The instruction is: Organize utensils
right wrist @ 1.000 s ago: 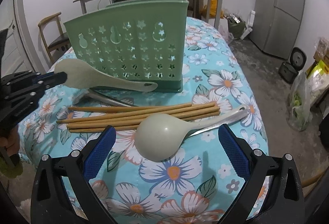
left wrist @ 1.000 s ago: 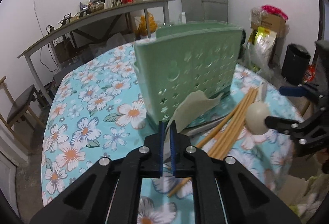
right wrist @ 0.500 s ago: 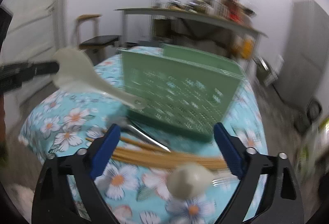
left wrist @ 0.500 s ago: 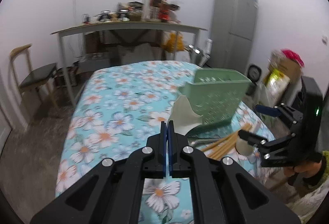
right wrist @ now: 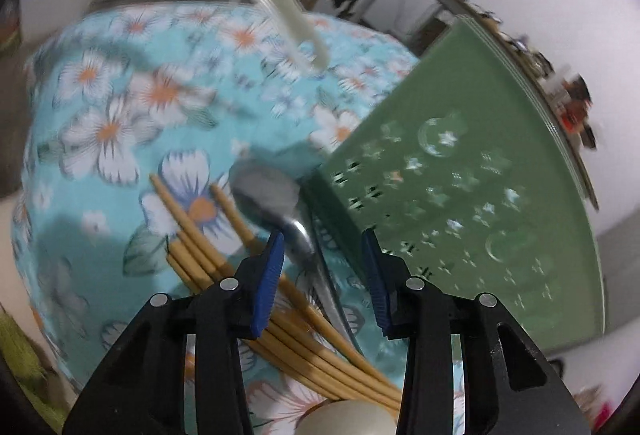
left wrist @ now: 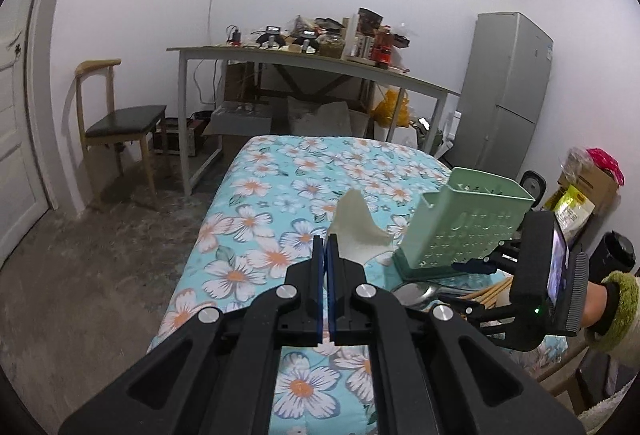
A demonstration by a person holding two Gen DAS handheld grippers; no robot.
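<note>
Clenching cream spatula (left wrist: 356,231), left gripper (left wrist: 325,259); right gripper (right wrist: 323,255) jaws closing, nothing gripped.

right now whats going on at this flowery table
A person is sorting utensils with a claw in each hand. The left claw is shut on a cream rice paddle, lifted off the table. The right claw is closing over a metal spoon lying by the chopsticks and the green holder.
</note>
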